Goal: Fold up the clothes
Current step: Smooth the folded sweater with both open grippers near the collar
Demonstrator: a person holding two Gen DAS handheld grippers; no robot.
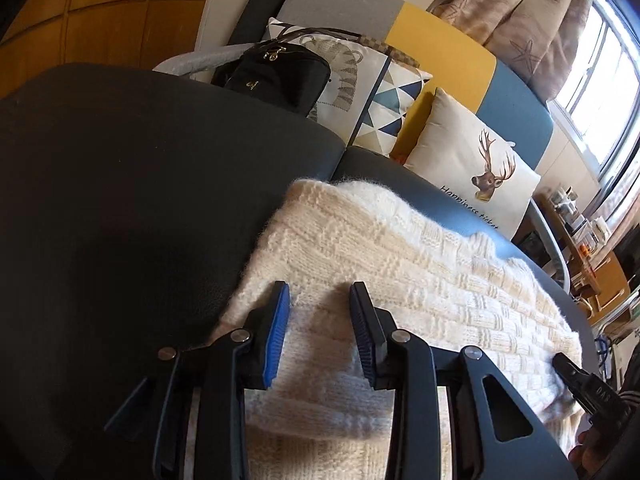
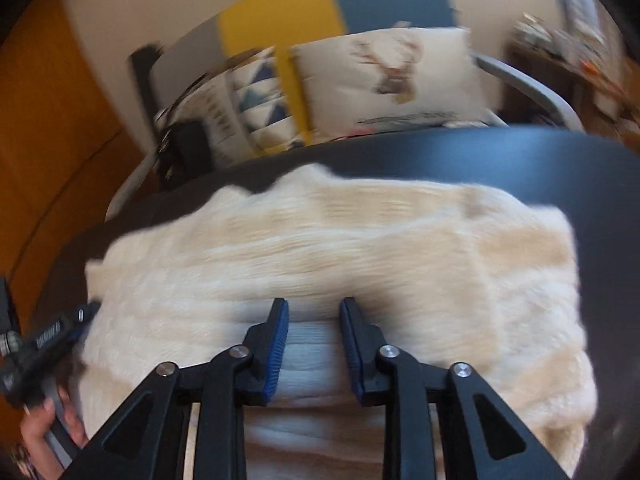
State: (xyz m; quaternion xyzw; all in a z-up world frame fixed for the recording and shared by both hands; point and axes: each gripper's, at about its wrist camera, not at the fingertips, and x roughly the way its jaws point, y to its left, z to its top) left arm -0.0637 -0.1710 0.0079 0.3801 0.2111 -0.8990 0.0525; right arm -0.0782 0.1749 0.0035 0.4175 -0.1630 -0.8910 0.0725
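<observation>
A cream knitted sweater [image 1: 400, 272] lies on the dark sofa seat [image 1: 120, 200], the left hand-held gripper [image 1: 320, 300] and the right hand-held gripper [image 2: 314, 312] each over its near edge, jaws parted around raised knit, grip uncertain.

"Happiness ticket" on deer pillow [image 1: 476, 184]

Daylight enters through the window [image 1: 596, 92] at the upper right of the left wrist view, where the panes are blown out to white. That view is sharp, with soft shadows under the gripper fingers [image 1: 276, 320] on the cream knit [image 1: 360, 248]. The right wrist view is smeared by motion blur, strongest across the cushions [image 2: 400, 76]. Both frames bend strongly and darken at the corners.
</observation>
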